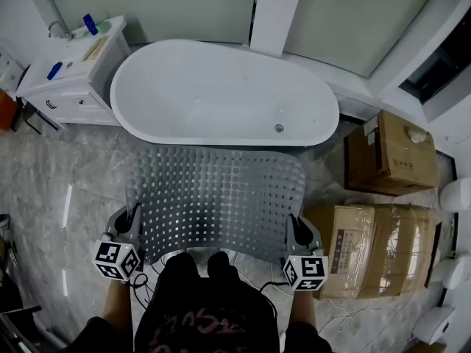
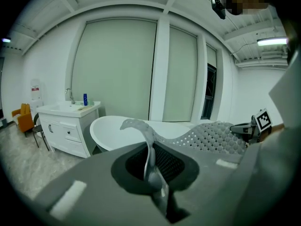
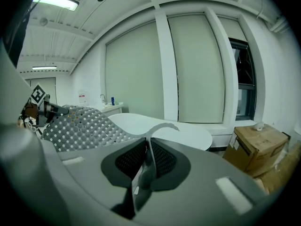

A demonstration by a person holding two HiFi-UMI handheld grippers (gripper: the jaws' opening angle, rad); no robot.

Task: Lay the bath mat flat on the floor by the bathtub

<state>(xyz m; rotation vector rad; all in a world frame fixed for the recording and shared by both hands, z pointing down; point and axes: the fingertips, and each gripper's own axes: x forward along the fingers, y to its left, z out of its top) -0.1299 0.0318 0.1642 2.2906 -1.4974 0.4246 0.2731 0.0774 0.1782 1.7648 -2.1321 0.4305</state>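
While left tool (image 1: 135, 220) and right tool (image 1: 297, 229) are pinching its near corners, the grey perforated bath mat (image 1: 221, 193) is hanging unlaid beside the white oval bathtub (image 1: 221, 94).

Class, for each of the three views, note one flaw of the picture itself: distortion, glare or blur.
Head view: pale streaks of glare lie on the glossy floor left of the bath mat. Left gripper view: the fisheye lens bows the window frames, and the corners go black. Right gripper view: the ceiling lamp burns out white.
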